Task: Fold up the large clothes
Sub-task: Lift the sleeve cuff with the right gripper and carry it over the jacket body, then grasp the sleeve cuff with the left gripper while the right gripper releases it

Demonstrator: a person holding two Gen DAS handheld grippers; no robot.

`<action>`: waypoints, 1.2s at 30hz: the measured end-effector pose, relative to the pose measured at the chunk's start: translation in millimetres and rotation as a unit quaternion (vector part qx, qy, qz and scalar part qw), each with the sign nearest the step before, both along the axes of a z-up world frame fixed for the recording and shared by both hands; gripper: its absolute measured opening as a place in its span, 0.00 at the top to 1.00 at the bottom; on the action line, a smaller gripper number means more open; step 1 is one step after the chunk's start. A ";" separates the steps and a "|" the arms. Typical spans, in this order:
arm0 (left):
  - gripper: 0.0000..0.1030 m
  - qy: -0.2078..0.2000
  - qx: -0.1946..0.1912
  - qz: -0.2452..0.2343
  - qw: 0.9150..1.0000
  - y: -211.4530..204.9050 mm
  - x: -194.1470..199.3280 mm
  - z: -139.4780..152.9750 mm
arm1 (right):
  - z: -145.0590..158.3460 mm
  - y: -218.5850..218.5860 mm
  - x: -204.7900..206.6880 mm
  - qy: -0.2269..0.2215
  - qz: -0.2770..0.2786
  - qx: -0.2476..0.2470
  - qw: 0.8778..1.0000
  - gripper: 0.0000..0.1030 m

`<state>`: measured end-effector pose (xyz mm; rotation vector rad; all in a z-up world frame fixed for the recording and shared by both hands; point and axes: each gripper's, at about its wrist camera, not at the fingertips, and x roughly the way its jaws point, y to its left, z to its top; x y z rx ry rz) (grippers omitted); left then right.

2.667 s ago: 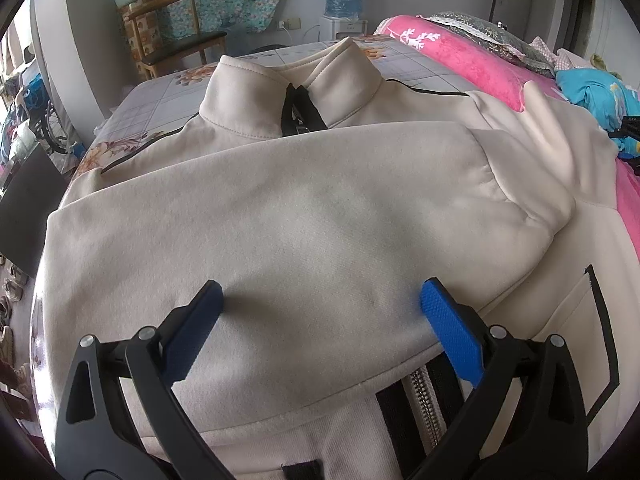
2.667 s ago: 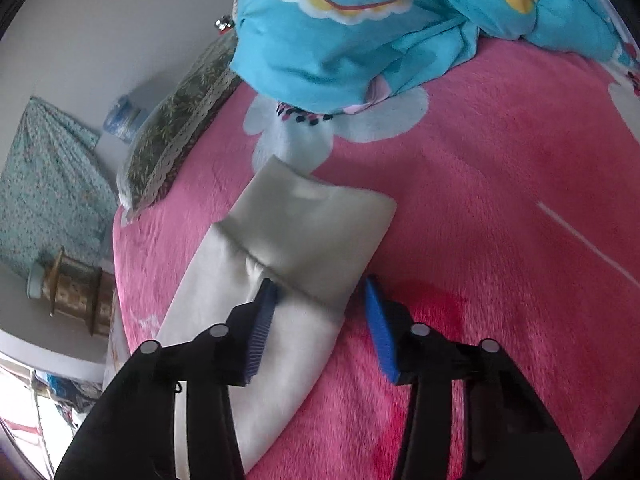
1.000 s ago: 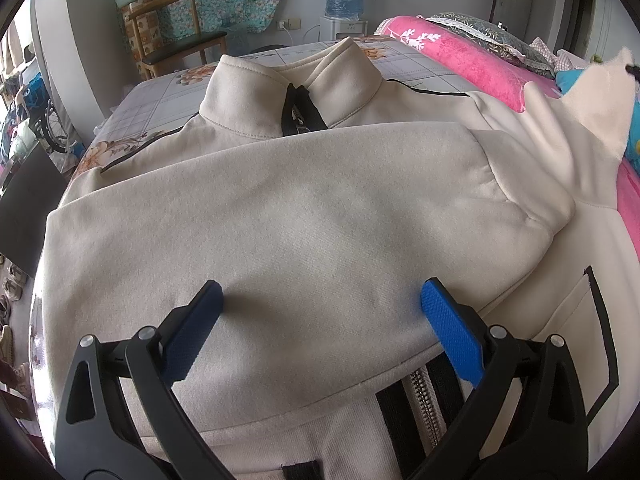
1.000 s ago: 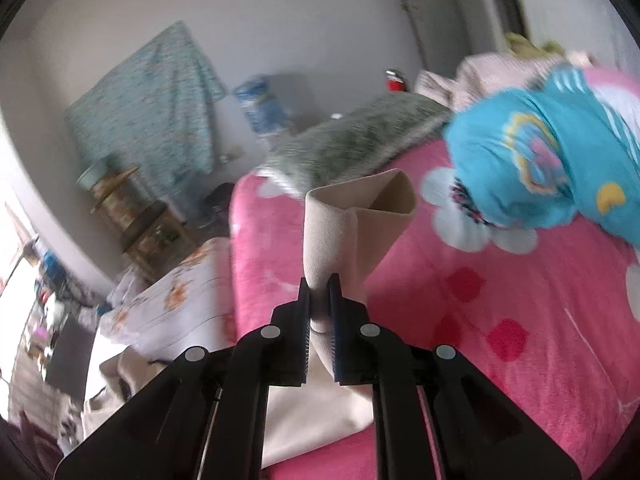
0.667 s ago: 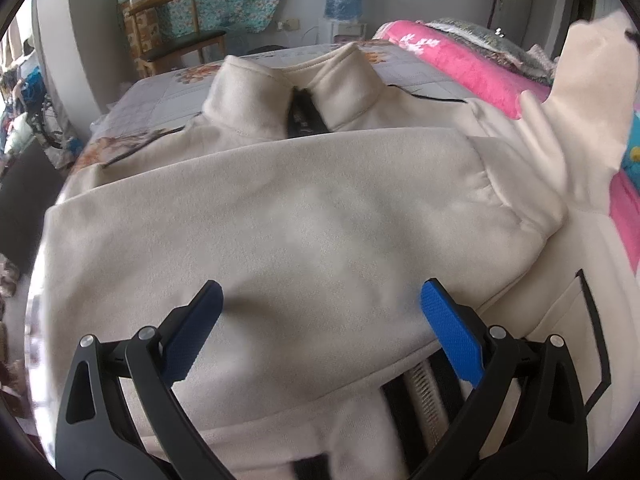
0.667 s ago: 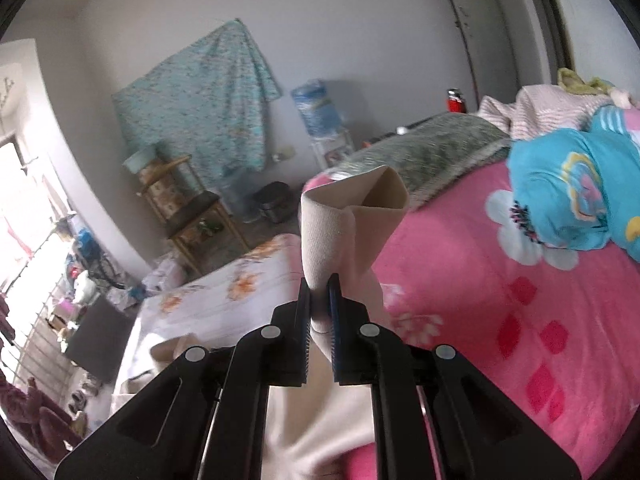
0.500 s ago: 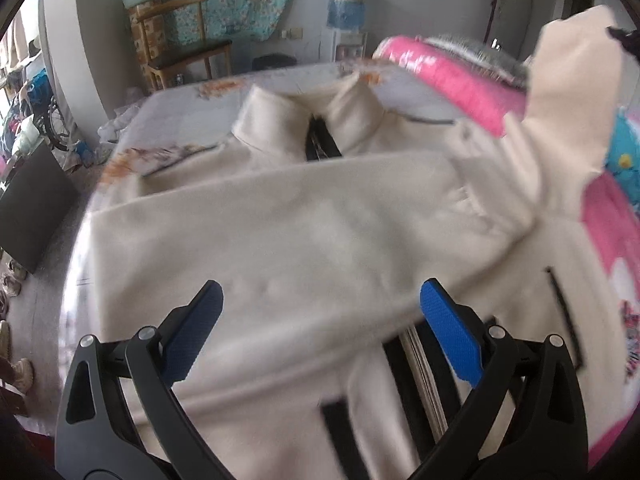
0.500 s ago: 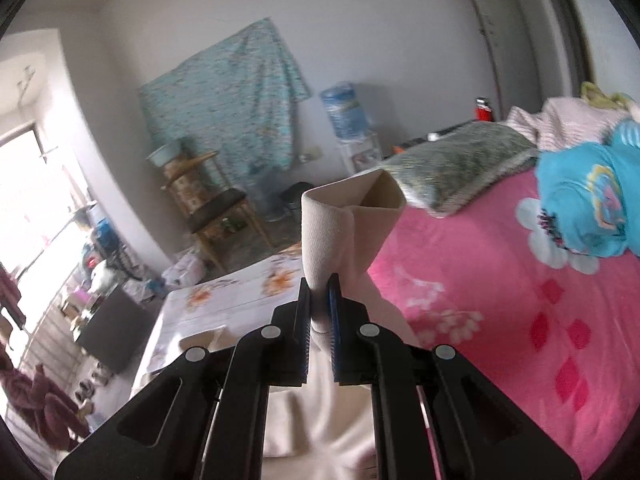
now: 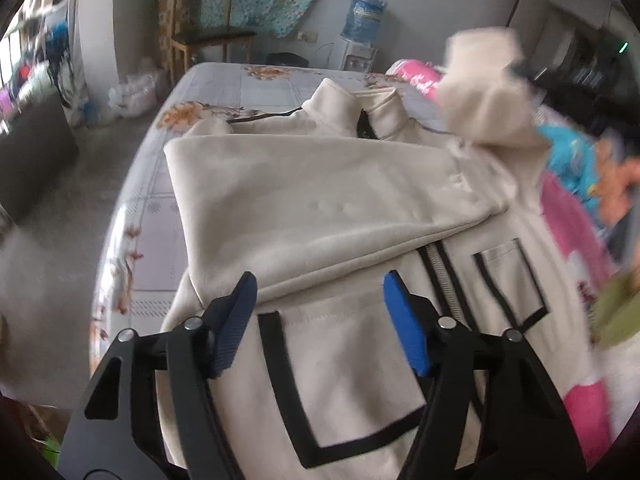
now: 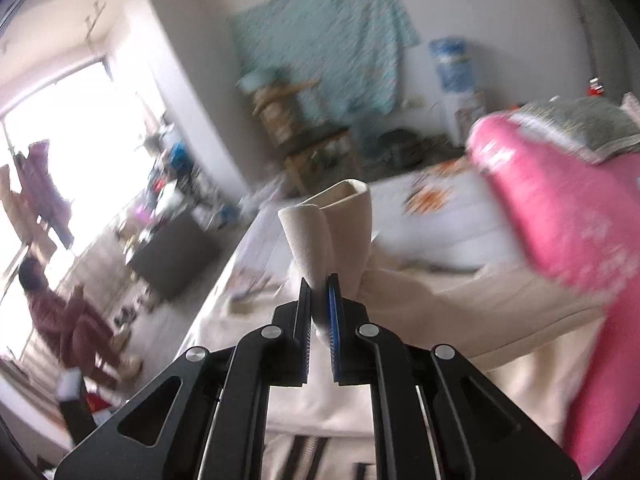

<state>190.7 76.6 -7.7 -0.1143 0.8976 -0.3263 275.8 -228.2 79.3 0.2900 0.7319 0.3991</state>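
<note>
One cream jacket (image 9: 328, 200) across the middle of the frame, two black-outlined pockets (image 9: 352, 380) on its lower front (one either side of the zip). Two grippers: left gripper (image 9: 320, 316) at the bottom, right gripper (image 10: 319, 312) likewise. One water bottle (image 9: 365, 18), one wooden chair (image 9: 208, 36), upper left. One seated person (image 10: 72, 320), far left.

My jacket (image 9: 328, 200) lies on the bed (image 9: 240, 84), collar (image 9: 352, 112) at the far end, one sleeve (image 9: 304, 216) folded across its chest. Beyond the bed stand a chair (image 9: 208, 40) and water dispenser (image 9: 362, 36).
</note>
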 end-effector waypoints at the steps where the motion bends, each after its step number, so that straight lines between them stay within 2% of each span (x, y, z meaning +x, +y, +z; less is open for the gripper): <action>1: 0.41 0.002 -0.016 -0.004 1.000 2.9 -0.3 0.3 | -17.7 18.3 0.9 0.016 0.020 -0.010 1.000 0.92; 4: 0.41 0.012 -0.055 -0.009 0.998 5.3 6.0 0.3 | -55.7 49.7 1.1 0.067 0.068 -0.031 0.995 0.87; 6: 0.41 0.024 -0.073 -0.008 0.997 4.9 14.3 -2.0 | -79.7 58.8 -0.8 0.108 0.099 -0.036 0.989 0.76; 7: 0.41 0.030 -0.078 -0.008 0.996 4.0 18.2 -3.7 | -87.0 56.5 -4.5 0.117 0.109 -0.025 0.987 0.74; 9: 0.41 0.045 -0.094 -0.009 0.994 0.7 30.4 -8.0 | -91.0 41.8 -8.7 0.123 0.106 -0.015 0.987 0.55; 11: 0.41 0.063 -0.114 -0.010 0.991 -4.0 45.3 -12.6 | -89.7 22.6 -17.2 0.124 0.101 -0.004 0.987 0.50; 13: 0.41 0.077 -0.132 -0.010 0.988 -8.3 59.9 -16.3 | -89.3 4.6 -26.8 0.123 0.096 -0.008 0.988 0.50; 16: 0.41 0.105 -0.145 0.000 0.984 -21.2 88.7 -25.5 | -91.8 -25.1 -47.0 0.118 0.079 -0.053 0.988 0.50; 18: 0.48 0.130 -0.146 0.006 0.981 -31.9 111.0 -35.9 | -95.9 -36.3 -53.5 0.118 0.069 -0.084 0.987 0.50; 22: 0.57 0.174 -0.141 0.026 0.974 -49.5 144.5 -57.9 | -107.9 -49.8 -70.6 0.112 0.051 -0.129 0.984 0.50; 25: 0.61 0.169 -0.133 0.033 0.976 -57.9 153.6 -58.1 | -111.9 -57.8 -78.4 0.104 0.044 -0.138 0.984 0.50; 28: 0.72 0.166 -0.118 0.035 0.978 -69.0 156.1 -59.5 | -112.2 -63.0 -78.8 0.096 0.039 -0.140 0.985 0.50; 30: 0.92 0.166 -0.110 0.029 0.980 -76.5 155.6 -62.1 | -112.5 -66.5 -76.1 0.091 0.033 -0.142 0.985 0.50; 31: 0.93 0.168 -0.115 0.024 0.979 -78.3 155.3 -63.4 | -112.8 -68.2 -75.7 0.090 0.032 -0.141 0.985 0.50; 34: 0.94 0.144 -0.104 0.022 0.984 -82.5 152.0 -53.1 | -112.4 -74.3 -75.7 0.091 0.025 -0.135 0.986 0.51; 36: 0.95 0.110 -0.108 0.012 0.988 -79.1 145.7 -28.1 | -112.2 -75.9 -75.6 0.090 0.022 -0.133 0.987 0.51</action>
